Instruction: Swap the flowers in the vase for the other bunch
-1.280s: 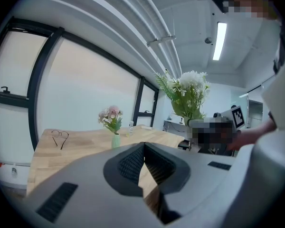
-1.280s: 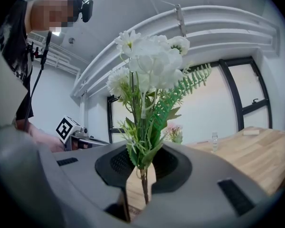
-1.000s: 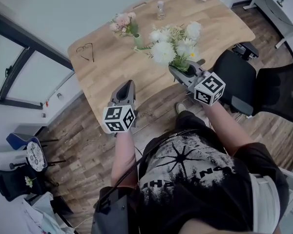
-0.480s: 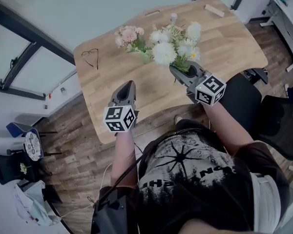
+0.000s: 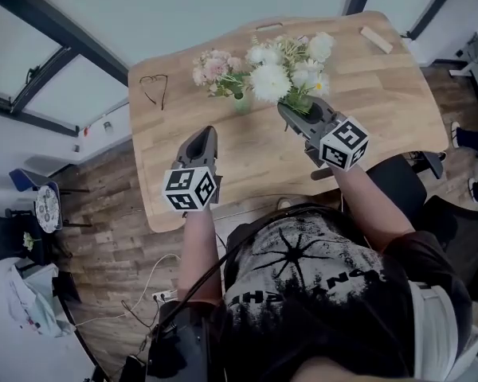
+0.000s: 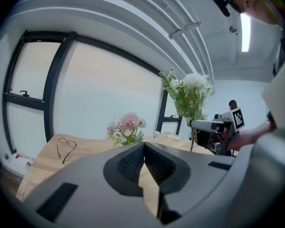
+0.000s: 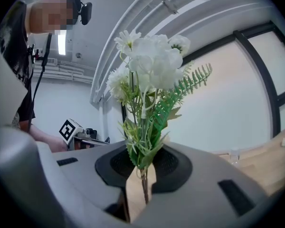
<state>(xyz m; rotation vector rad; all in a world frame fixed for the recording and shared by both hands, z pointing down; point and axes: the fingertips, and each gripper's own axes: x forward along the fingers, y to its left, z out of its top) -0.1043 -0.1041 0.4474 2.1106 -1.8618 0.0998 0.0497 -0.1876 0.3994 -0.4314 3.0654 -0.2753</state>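
Jaws: right gripper point(image 5: 291, 111) point(image 7: 142, 175) clamps white bunch point(image 5: 291, 66) point(image 7: 149, 65) stems | left gripper point(image 5: 204, 132) point(image 6: 143, 148) closed, empty, over table point(image 5: 366, 78) near edge | pink flowers point(image 5: 215, 65) point(image 6: 127, 125) in vase point(image 5: 240, 102), far side, left of bunch

We see a black short-sleeved T-shirt point(image 5: 319, 285), its front printed in pale grey: a spiky starburst above a row of worn block letters. A band of white cloth point(image 5: 434, 325) shows under the hem at the person's right side. A thin black cable point(image 5: 223, 261) runs down the chest to a dark pack point(image 5: 183, 344) at the waist. The left gripper point(image 5: 203, 135) and the right gripper point(image 5: 287, 110) look alike — smooth grey tapered shells, dark ribbed pads point(image 6: 130, 163) inside, and at the back of each a white cube point(image 5: 190, 189) with black square markers.
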